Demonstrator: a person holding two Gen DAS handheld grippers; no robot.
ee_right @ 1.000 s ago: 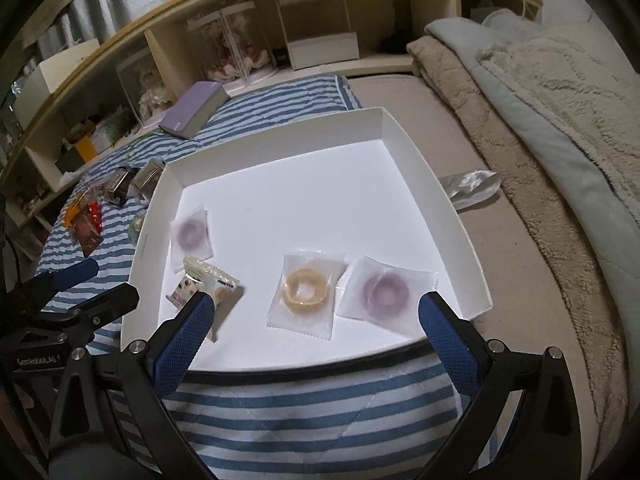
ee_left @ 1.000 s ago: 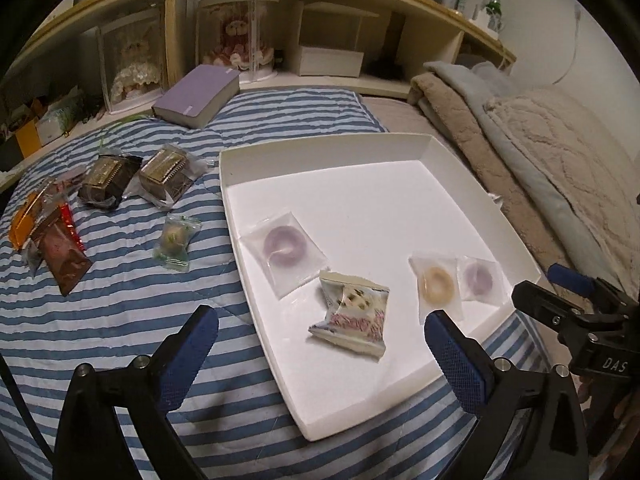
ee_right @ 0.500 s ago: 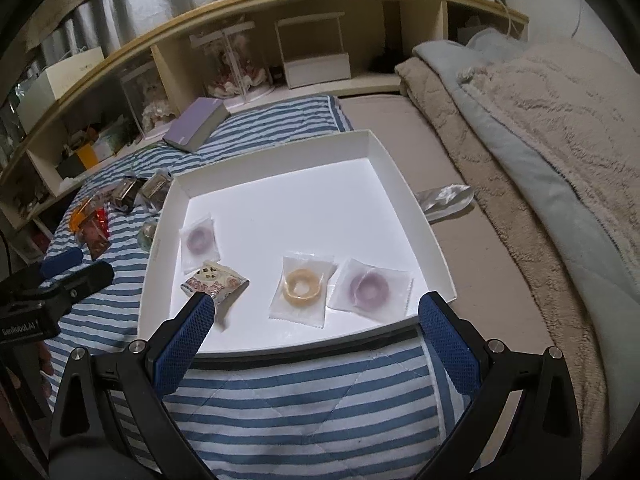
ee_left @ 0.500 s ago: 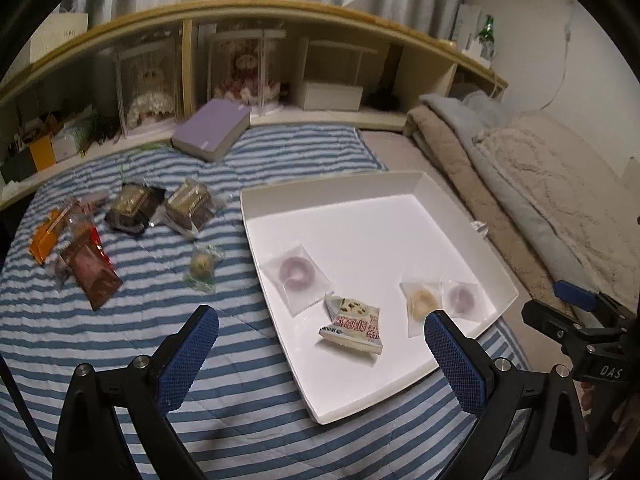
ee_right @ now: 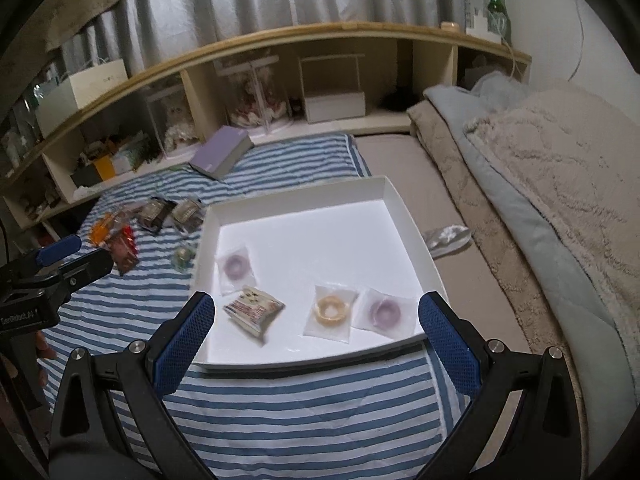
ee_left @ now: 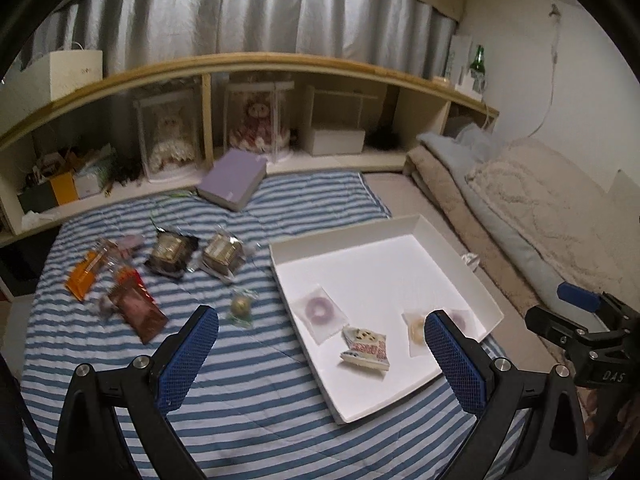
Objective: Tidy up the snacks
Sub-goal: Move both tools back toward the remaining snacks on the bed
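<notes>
A white tray (ee_left: 340,242) (ee_right: 296,196) lies on the striped blanket. In it are two purple ring snacks (ee_left: 319,307) (ee_right: 384,312), an orange ring snack (ee_right: 330,309) and a red-patterned packet (ee_left: 366,350) (ee_right: 254,308). Loose snacks lie left of the tray: two dark cake packs (ee_left: 172,252) (ee_left: 222,256), a small green-wrapped sweet (ee_left: 240,305), a brown packet (ee_left: 140,312) and an orange packet (ee_left: 84,274). My left gripper (ee_left: 320,356) is open and empty, high above the tray's near edge. My right gripper (ee_right: 316,344) is open and empty above the tray's front rim.
A purple book (ee_left: 234,182) lies at the blanket's far edge by a wooden shelf (ee_left: 240,68) with doll cases. Folded beige and grey blankets (ee_right: 540,184) are piled on the right. A crumpled clear wrapper (ee_right: 446,236) lies right of the tray.
Both grippers have risen and pulled back from the tray, so the tray and snacks look smaller and more of the shelf and curtain shows. Nothing was grasped.
</notes>
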